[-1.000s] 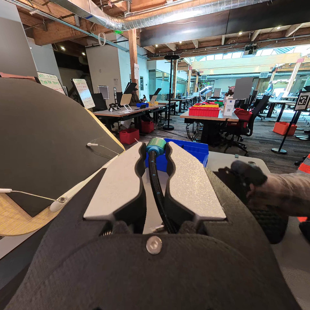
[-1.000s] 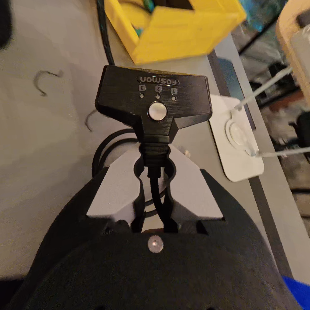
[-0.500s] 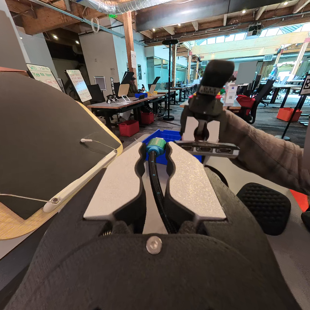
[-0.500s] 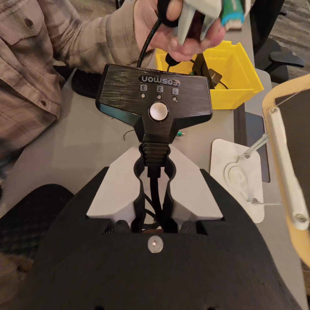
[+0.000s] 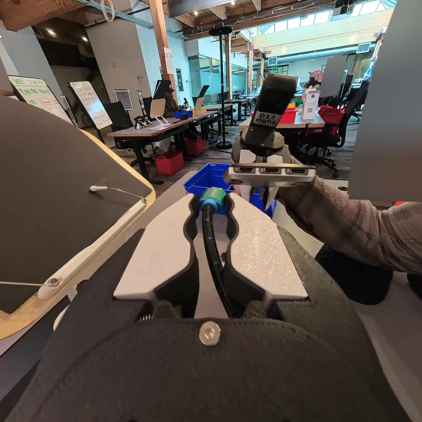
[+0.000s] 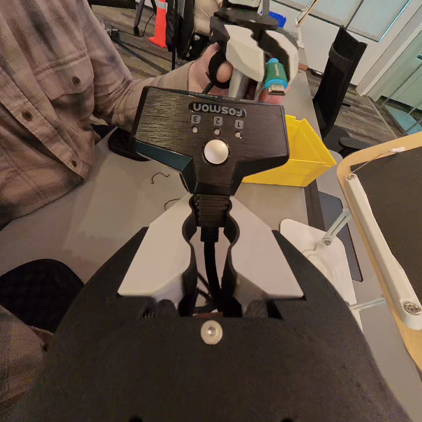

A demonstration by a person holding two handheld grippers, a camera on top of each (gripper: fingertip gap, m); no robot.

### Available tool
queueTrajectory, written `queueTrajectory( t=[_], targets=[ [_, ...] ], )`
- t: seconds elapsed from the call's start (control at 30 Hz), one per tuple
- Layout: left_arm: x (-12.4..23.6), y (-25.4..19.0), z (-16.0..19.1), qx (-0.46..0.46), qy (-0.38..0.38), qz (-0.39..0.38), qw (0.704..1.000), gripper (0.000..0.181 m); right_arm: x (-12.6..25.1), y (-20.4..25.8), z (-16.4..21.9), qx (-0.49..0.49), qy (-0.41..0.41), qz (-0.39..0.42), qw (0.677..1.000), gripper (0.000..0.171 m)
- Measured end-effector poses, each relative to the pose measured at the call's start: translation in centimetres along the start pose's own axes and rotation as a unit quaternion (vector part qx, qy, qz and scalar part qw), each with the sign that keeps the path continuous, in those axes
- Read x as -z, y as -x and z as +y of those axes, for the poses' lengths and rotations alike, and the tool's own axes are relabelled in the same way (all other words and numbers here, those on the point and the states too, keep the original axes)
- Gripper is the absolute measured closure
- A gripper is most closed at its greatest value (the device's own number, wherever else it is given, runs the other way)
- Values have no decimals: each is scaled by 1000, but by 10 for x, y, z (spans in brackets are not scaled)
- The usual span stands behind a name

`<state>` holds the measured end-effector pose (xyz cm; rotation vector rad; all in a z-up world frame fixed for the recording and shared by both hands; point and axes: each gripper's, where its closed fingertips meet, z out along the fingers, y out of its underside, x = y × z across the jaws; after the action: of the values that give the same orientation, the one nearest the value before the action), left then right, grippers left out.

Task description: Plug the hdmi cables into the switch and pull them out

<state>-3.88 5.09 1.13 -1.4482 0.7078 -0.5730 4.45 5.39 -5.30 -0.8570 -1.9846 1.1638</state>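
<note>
Switch [image 6: 211, 141] clamped at cable neck by right tool [image 6: 211, 219], ports facing left tool [image 5: 211, 205], which grips green HDMI plug [image 5: 212, 196] aimed for insertion.

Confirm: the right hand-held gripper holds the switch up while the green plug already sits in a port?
Not quite. The left wrist view shows all three ports of the switch empty; the green plug is still short of them, clamped in the left hand-held gripper.

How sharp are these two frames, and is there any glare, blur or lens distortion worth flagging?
Left wrist view: sharp, bright daylight behind, strong fisheye bend; switch ports crisp; grey privacy patches at right. Right wrist view: dimmer and warmer; switch sharp, its round button glaring; green HDMI plug and the far left gripper slightly soft.
</note>
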Motion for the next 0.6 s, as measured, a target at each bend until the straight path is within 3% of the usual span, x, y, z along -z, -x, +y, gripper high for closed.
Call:
queueTrajectory(
  t=[0.6],
  targets=[
    [-7, -8, 6, 14, 4, 27, 1000, 159, -2, -4, 10, -2, 24, 11, 1000, 155]
  ],
)
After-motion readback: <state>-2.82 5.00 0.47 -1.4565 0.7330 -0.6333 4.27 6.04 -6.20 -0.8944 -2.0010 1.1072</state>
